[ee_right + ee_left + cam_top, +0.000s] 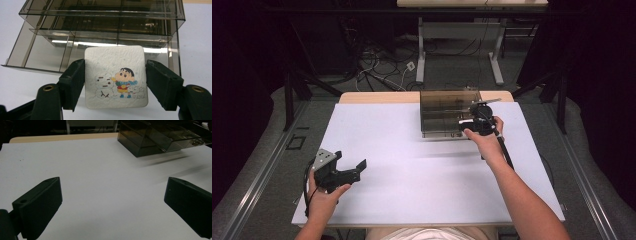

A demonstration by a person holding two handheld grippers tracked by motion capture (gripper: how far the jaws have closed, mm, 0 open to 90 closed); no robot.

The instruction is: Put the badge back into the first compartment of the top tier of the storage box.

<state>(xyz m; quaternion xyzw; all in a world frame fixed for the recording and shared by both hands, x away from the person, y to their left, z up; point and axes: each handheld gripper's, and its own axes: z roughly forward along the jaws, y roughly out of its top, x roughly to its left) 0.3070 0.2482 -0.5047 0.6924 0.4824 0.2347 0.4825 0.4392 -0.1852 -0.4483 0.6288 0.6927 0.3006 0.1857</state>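
A person seated at a white counter (pixel 412 170) works with a hand-held gripper in each hand. The right hand-held gripper (pixel 115 82) pinches a small square coaster (pixel 115 77) by its two side edges, its black jaws pressed against the left and right sides of the white pad, which bears a cartoon drawing of a child beside a snowman and a small dog. The coaster is held flat just in front of a smoky transparent drawer organiser (pixel 100 27), whose lower drawer (pixel 50 53) stands pulled out toward the camera; whether the coaster touches the drawer's front edge cannot be told. In the high view the right hand-held gripper (pixel 479 122) sits at the organiser's (pixel 447 112) near right corner, toward the far side of the counter. The left hand-held gripper (pixel 347 167) hovers low near the counter's near left corner, well apart from the organiser, with its jaws spread wide and holding nothing; in its own view the two black jaws frame bare counter (pixel 105 190), the organiser (pixel 155 137) beyond.
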